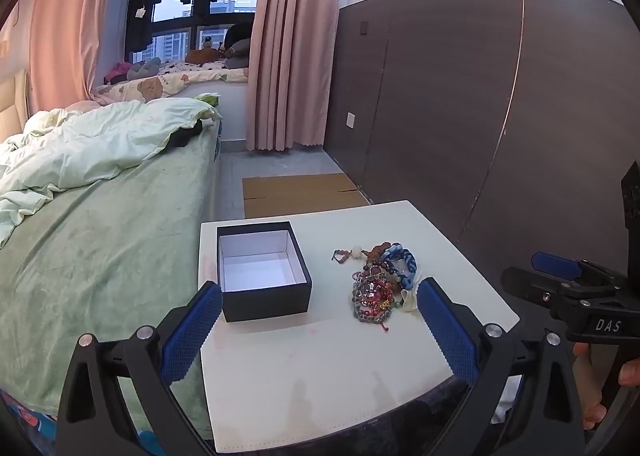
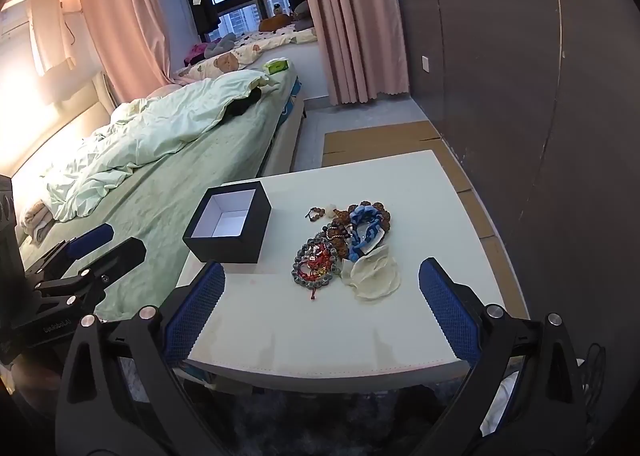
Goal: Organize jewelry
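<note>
The white square table (image 2: pixel 400 336) carries an empty black box with white lining (image 2: pixel 230 225) near its left edge. The tangled heap of bead bracelets (image 2: pixel 344 244) lies mid-table; one pull may drag several. Left gripper (image 1: pixel 320 320) and right gripper (image 2: pixel 320 308) both gape, holding nothing
</note>
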`<state>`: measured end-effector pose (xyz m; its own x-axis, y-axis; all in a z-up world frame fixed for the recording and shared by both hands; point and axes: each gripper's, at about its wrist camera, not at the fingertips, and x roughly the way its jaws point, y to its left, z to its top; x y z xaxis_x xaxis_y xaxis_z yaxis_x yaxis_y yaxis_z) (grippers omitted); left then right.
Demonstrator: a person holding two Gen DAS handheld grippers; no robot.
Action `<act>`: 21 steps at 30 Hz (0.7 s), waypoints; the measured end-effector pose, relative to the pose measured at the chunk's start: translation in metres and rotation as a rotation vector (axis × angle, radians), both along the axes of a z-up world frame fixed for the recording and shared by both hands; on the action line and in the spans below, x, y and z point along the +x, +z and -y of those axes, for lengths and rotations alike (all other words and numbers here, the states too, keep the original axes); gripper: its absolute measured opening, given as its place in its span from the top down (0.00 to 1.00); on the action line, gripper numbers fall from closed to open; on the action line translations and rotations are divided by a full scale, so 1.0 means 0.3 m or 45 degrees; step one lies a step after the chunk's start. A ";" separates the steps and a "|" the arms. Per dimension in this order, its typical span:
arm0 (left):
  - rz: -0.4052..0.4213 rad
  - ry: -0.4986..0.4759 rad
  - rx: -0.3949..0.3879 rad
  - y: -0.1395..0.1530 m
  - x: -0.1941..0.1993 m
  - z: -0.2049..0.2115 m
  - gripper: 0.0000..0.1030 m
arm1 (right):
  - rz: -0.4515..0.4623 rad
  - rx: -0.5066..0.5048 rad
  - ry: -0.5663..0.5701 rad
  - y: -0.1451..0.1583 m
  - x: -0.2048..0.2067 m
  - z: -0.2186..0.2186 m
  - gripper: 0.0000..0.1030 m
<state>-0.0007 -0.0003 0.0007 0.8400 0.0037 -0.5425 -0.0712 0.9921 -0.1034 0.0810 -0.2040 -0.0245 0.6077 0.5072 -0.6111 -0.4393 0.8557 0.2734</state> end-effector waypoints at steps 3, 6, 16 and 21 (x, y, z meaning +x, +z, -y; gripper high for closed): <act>0.004 0.006 0.005 0.002 -0.001 0.003 0.08 | 0.002 0.000 0.000 -0.002 0.003 0.001 0.06; 0.001 0.003 0.002 0.002 0.001 0.007 0.08 | 0.001 -0.001 0.000 -0.003 0.004 0.001 0.06; -0.009 -0.012 -0.001 0.005 -0.003 -0.006 0.08 | 0.001 -0.002 -0.003 -0.003 0.003 -0.001 0.06; 0.018 -0.019 0.021 0.002 -0.001 -0.005 0.08 | 0.004 -0.010 -0.017 -0.010 0.008 -0.001 0.06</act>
<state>-0.0011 0.0011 0.0012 0.8476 -0.0001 -0.5306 -0.0549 0.9946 -0.0879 0.0833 -0.2036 -0.0275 0.6165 0.4939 -0.6132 -0.4284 0.8638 0.2651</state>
